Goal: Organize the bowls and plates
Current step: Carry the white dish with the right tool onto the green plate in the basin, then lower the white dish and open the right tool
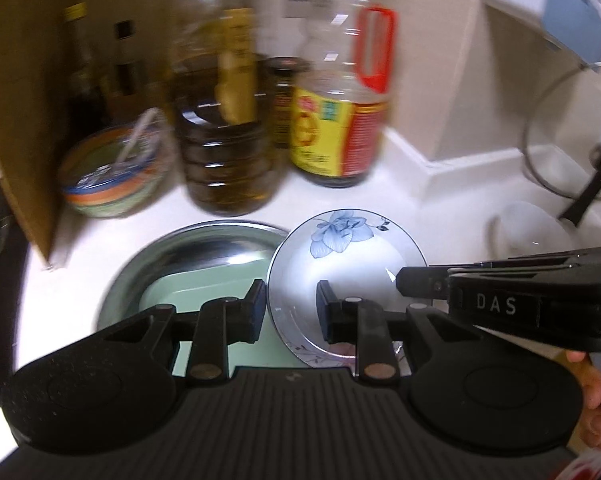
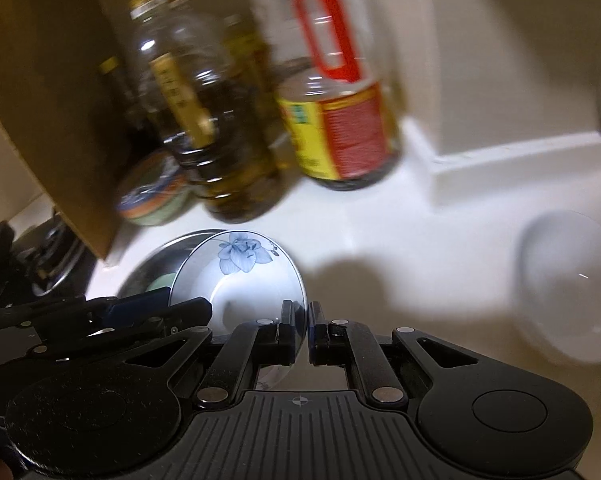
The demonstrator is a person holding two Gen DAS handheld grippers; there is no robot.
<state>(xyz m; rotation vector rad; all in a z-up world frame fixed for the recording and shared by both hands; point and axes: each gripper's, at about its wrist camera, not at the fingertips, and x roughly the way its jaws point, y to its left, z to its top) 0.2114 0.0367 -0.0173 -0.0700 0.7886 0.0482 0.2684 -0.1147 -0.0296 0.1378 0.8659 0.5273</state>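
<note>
The right hand-held gripper (image 2: 307, 330) pinches the flowered bowl (image 2: 240, 280) by its rim; the left hand-held gripper (image 1: 290, 312) straddles the opposite rim, seemingly clamped. The bowl hangs tilted over the steel basin (image 1: 188, 248) on the worktop (image 1: 380, 200); uneven pulls might slip it.

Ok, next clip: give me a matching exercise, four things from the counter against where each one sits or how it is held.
Things:
1. white bowl with a blue flower
2. pale green plate
3. clear glass lid
4. plain white bowl

Places or states:
A. leaning against the wall
B. lying in the round steel dish
C. gripped at its rim by both claws, tilted
D. standing alone on the white counter

Pairs: 1-C, 2-B, 3-A, 4-D
</note>
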